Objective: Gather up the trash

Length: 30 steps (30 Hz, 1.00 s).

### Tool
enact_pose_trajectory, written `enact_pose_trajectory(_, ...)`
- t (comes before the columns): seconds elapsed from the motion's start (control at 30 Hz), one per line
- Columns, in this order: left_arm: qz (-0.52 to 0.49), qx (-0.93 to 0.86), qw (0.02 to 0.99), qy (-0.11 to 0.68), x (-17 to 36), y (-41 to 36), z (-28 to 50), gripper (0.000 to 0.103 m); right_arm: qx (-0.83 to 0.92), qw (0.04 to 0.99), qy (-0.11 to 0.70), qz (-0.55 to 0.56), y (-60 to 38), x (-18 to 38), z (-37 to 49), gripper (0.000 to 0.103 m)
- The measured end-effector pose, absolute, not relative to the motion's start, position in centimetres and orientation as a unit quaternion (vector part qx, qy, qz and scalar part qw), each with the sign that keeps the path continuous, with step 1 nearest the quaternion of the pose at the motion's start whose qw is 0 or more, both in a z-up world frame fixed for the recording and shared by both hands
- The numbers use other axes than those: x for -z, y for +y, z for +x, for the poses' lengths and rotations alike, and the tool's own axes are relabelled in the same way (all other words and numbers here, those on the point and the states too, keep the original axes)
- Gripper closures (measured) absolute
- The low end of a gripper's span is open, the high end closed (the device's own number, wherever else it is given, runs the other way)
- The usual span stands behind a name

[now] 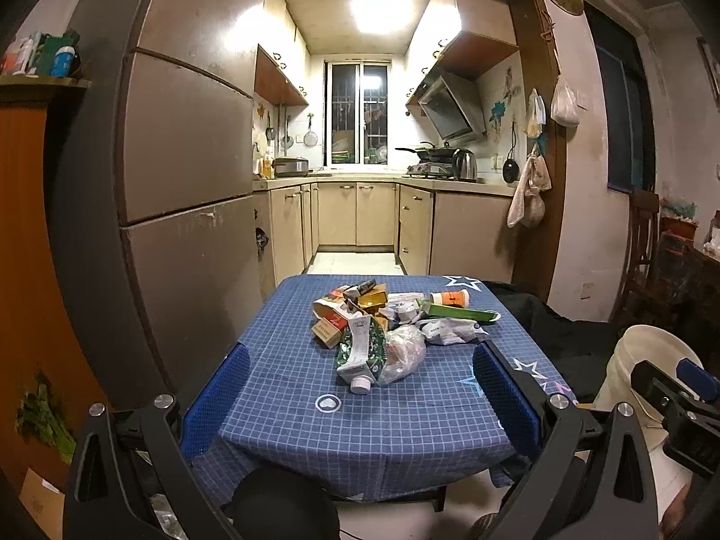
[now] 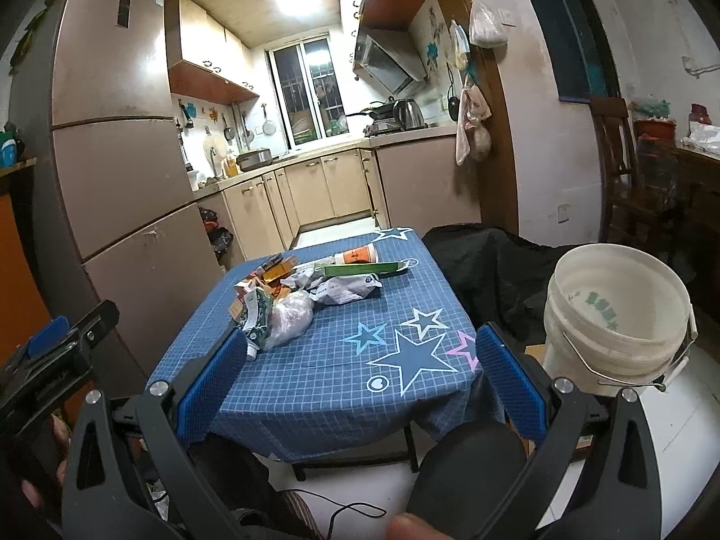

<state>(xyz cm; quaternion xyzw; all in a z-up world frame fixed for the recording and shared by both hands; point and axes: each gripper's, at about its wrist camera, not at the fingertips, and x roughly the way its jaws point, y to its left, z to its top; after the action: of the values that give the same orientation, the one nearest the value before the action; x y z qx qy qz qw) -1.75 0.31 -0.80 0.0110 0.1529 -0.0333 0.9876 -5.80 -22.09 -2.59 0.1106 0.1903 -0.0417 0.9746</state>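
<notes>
A pile of trash (image 1: 382,319) lies on the blue checked tablecloth (image 1: 360,423): cartons, small boxes, a crumpled clear bag (image 1: 402,353), a green flat box (image 1: 459,312) and an orange-and-white cup (image 1: 450,298). The pile also shows in the right wrist view (image 2: 297,297). A white bucket (image 2: 618,319) stands right of the table; it also shows in the left wrist view (image 1: 648,360). My left gripper (image 1: 360,387) is open and empty, short of the pile. My right gripper (image 2: 360,373) is open and empty over the table's near edge.
A tall fridge (image 1: 180,171) stands left of the table. A black cloth-covered object (image 2: 490,265) sits right of the table, behind the bucket. A wooden chair (image 2: 625,171) is at far right. The kitchen lies beyond the table.
</notes>
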Motion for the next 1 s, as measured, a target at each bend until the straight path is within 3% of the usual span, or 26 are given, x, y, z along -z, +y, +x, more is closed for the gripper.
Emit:
enact_pose_trajectory(0.63, 0.051, 0.021, 0.986, 0.159, 2.1, -0.4, -0.4, 0.003, 0.031, 0.969, 0.215, 0.116, -22.9, 3.2, -3.5, 0.005)
enact_pose_trajectory(1.0, 0.026, 0.017, 0.972, 0.233, 6.1, 3.4, 4.8, 0.003, -0.004, 0.964, 0.249, 0.095, -22.1, 5.8, 1.7, 0.005)
